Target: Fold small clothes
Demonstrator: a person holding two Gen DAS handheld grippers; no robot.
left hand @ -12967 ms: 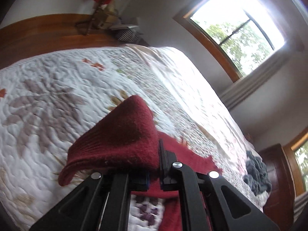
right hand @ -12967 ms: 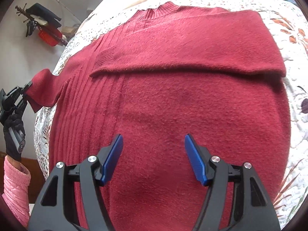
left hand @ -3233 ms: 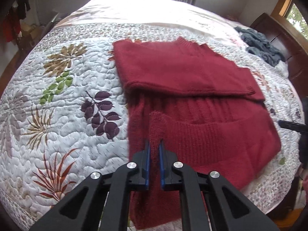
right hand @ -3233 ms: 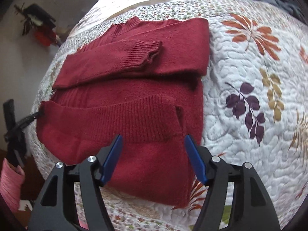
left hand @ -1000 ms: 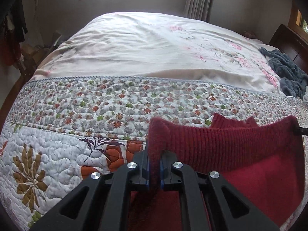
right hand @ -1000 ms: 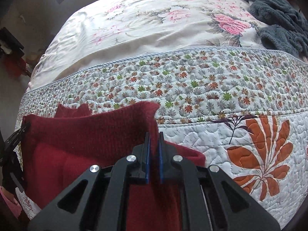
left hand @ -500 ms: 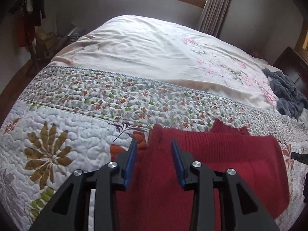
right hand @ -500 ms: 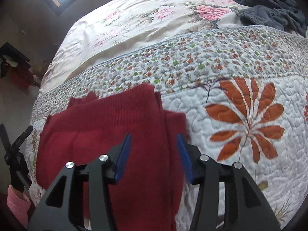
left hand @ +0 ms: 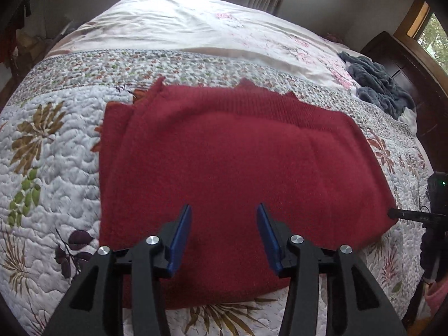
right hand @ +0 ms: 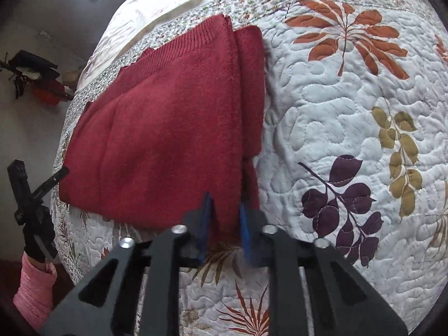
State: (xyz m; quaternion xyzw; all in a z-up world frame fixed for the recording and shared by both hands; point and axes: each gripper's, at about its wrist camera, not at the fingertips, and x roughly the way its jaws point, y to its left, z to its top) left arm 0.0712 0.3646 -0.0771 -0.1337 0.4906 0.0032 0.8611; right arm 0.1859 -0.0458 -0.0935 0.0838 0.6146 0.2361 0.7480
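Compared with half a second ago, the left gripper (left hand: 224, 224) is seen drawn back, so that the whole folded red sweater (left hand: 238, 168) is now framed where only its far part was shown; the right gripper (right hand: 224, 215) jaws, then spread, are now narrowed about the sweater's near right corner, though whether cloth is pinched cannot be told; the fold itself is unchanged. The sweater is shown as a rough rectangle on the quilt (left hand: 56, 154), its ribbed hem laid along the far edge toward the flowered band, its near edge lying close to the bed's near side; a lower layer is left exposed along the right edge (right hand: 252, 84). Open quilt is available to the left and right of the sweater, and wide room beyond it on the pale sheet (left hand: 182, 28); a grey blanket (left hand: 375, 84) is heaped well apart at the far right. The left gripper is held with jaws wide apart above the sweater's near middle, nothing between them.
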